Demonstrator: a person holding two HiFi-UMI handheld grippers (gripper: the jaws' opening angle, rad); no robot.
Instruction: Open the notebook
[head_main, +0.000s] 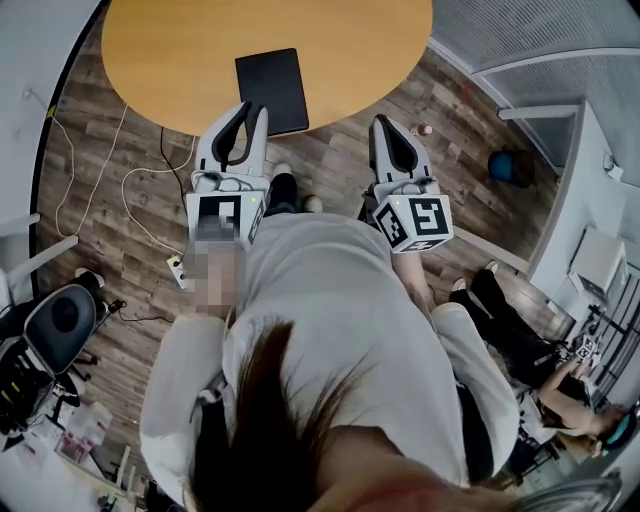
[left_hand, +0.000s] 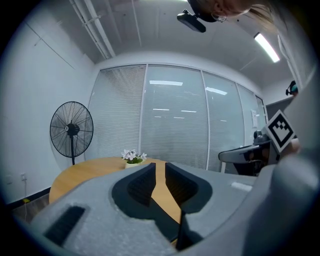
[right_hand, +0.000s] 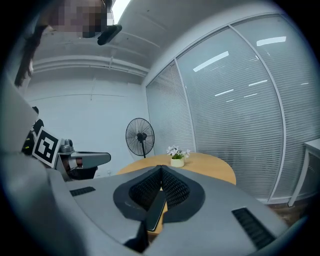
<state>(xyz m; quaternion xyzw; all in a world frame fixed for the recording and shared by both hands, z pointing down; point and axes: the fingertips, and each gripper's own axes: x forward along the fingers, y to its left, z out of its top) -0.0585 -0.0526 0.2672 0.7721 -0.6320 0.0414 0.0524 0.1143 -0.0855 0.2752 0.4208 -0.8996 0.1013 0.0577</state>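
Note:
A closed black notebook (head_main: 270, 88) lies flat on the round wooden table (head_main: 170, 60), near its front edge. My left gripper (head_main: 252, 108) reaches over that edge, its tips beside the notebook's near left corner and apart from it. In the left gripper view, my left gripper (left_hand: 160, 165) is narrowly open, with only bare tabletop in the slit. My right gripper (head_main: 380, 122) hovers over the floor just off the table edge, to the right of the notebook. In the right gripper view, my right gripper (right_hand: 161, 167) has its tips together; a dark flat slab (right_hand: 154, 212) shows low in the gap behind them.
A small pot of white flowers (left_hand: 133, 158) stands on the far side of the table. A pedestal fan (left_hand: 71, 129) and a glass wall with blinds lie beyond. Cables and a power strip (head_main: 180, 270) lie on the wood floor at left, near an office chair (head_main: 55, 325).

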